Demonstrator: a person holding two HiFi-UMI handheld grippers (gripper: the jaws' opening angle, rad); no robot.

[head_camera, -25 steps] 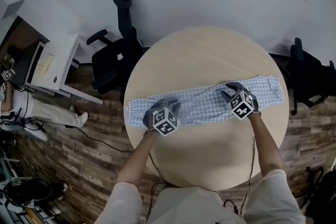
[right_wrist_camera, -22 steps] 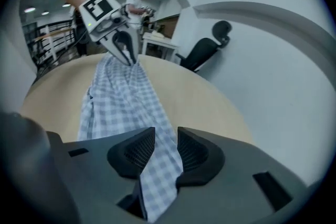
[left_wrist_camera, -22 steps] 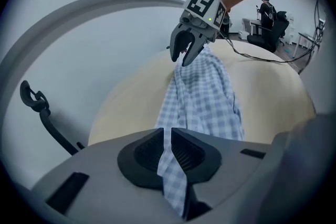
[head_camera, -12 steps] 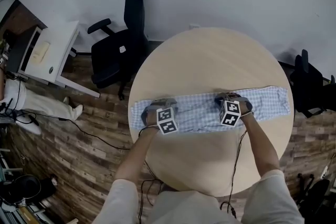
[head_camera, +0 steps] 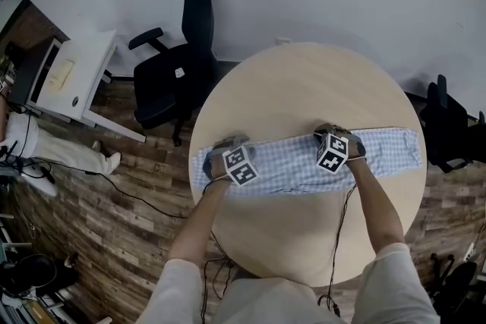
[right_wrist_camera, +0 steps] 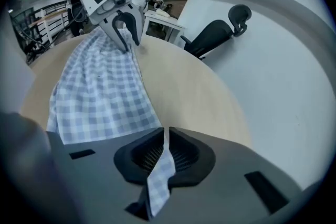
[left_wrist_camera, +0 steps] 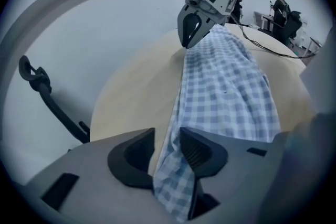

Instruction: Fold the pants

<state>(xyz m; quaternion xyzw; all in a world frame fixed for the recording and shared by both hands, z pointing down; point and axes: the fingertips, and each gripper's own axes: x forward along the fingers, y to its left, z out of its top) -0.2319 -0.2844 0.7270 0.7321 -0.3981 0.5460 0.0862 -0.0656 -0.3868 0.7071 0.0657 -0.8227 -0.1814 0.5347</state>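
Observation:
Blue-and-white checked pants (head_camera: 383, 152) lie stretched in a long strip across the round wooden table (head_camera: 304, 80). My left gripper (head_camera: 228, 142) sits near the strip's left end. Its jaws (left_wrist_camera: 167, 147) are part closed on a bunched fold of the pants' far edge (left_wrist_camera: 226, 86). My right gripper (head_camera: 328, 131) is right of the middle. Its jaws (right_wrist_camera: 165, 152) have just been closing and now pinch a thin edge of the pants (right_wrist_camera: 100, 92) between the pads. Each gripper view shows the other gripper at the far end of the cloth: the right gripper (left_wrist_camera: 191, 34) and the left gripper (right_wrist_camera: 126, 34).
A black office chair (head_camera: 178, 64) stands just beyond the table's left rim, and another dark chair (head_camera: 448, 125) at the right. A white desk (head_camera: 72, 80) and a person (head_camera: 45, 152) are at the far left. Cables trail over the wood floor.
Both grippers have come down onto the far edge of the pants. The right gripper's jaws, open a second ago, have closed on the cloth. The strip lies slightly nearer and straighter.

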